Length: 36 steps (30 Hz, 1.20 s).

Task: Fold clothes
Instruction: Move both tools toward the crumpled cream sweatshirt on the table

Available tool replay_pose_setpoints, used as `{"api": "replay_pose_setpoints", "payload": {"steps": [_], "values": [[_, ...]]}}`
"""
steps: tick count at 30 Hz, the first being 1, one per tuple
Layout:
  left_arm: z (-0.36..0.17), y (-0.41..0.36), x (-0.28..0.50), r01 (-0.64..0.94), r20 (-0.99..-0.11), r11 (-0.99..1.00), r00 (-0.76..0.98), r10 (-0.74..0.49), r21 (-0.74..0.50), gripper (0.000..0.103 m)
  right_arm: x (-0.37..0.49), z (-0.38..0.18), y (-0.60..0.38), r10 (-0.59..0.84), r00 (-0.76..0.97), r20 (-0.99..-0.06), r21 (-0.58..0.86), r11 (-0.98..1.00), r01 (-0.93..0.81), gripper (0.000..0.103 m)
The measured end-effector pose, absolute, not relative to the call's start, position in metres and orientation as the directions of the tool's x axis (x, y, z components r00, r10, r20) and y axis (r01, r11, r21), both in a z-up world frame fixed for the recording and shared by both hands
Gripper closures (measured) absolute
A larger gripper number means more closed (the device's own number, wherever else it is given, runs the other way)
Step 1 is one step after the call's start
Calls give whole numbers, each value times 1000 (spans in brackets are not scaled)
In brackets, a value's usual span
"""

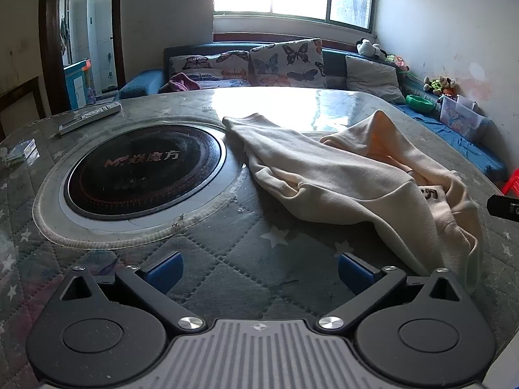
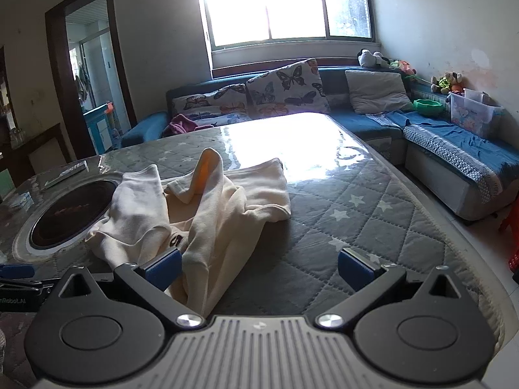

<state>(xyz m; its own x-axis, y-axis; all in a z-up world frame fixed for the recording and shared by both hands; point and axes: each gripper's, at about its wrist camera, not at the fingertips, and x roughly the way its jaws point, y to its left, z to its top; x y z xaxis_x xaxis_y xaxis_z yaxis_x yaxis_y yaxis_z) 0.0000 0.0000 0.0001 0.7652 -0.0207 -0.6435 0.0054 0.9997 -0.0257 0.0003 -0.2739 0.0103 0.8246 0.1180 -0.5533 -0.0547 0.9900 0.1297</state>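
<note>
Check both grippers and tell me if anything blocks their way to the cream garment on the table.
Nothing visible blocks either one. The left gripper is open, with only bare quilted table cover between it and the cream garment. The right gripper is open too, and the garment already lies beside its left finger.

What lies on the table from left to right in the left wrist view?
Small clear box → remote control → round black cooktop → crumpled cream garment → tip of the right gripper at the frame edge.
</note>
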Motion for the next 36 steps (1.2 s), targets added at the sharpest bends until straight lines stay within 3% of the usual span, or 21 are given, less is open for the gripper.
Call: {"api": "replay_pose_setpoints", "payload": {"steps": [36], "values": [[12,-9,-8,6,-679,1000,734,-14,-14,0,-26,18,-275,163,852,-497,180,980,-82,0]]}}
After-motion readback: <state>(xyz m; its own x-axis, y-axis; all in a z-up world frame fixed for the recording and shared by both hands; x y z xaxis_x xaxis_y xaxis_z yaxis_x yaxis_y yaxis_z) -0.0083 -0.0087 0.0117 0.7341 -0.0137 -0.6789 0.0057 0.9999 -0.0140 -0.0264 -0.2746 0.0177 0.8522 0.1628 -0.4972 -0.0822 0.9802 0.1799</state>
